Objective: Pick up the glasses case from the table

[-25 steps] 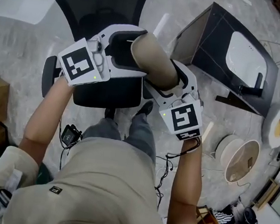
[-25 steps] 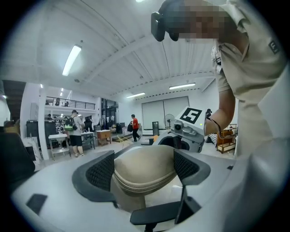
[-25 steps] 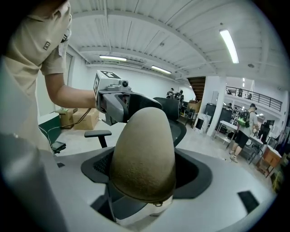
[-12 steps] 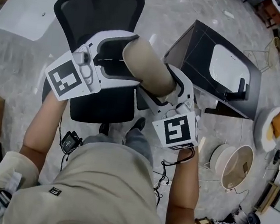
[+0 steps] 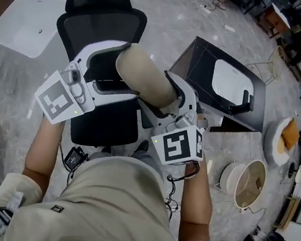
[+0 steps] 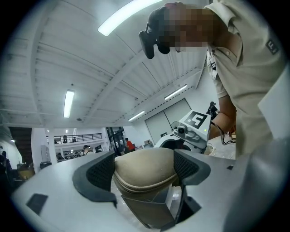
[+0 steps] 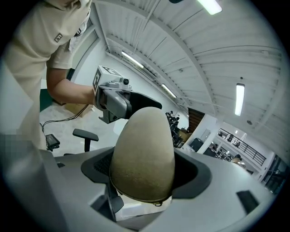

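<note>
While still clamping the case (image 5: 144,81) between left hand-held gripper (image 6: 145,170) and right hand-held gripper (image 7: 142,167), have shifted it slightly leftward above the chair (image 5: 106,15), so likely past the pickup itself.

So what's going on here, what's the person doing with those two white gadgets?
A person is holding a handheld left gripper and a right gripper, and both are clamped on one tan glasses case, one at each end. The case is lifted in the air in front of the person, above a black office chair, and isn't resting on any surface.
</note>
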`<state>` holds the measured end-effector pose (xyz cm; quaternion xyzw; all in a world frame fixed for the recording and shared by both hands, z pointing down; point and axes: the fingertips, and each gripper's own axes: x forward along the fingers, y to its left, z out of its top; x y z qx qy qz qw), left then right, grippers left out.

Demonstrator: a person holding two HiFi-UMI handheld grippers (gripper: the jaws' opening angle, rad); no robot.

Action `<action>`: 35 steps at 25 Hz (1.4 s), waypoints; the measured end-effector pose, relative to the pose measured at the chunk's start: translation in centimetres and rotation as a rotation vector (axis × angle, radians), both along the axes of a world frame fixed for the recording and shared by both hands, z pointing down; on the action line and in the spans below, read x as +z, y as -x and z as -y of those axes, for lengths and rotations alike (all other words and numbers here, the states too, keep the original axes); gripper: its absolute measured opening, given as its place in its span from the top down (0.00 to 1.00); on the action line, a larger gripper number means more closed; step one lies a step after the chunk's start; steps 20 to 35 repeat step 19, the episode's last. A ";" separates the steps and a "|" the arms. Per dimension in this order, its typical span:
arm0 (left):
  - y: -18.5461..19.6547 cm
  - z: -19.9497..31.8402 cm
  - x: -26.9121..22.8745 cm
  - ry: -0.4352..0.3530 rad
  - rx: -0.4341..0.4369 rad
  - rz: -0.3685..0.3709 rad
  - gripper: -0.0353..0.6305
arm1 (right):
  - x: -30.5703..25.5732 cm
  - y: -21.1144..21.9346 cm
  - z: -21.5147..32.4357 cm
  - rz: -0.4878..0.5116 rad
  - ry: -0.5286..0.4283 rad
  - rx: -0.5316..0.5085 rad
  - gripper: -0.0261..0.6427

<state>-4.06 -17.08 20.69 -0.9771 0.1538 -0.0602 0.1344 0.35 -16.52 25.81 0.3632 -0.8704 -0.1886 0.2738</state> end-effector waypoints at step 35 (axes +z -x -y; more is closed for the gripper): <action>6.7 -1.2 -1.1 0.023 -0.088 -0.014 0.33 | -1.4 6.6 -0.9 -0.017 -0.009 -0.069 0.43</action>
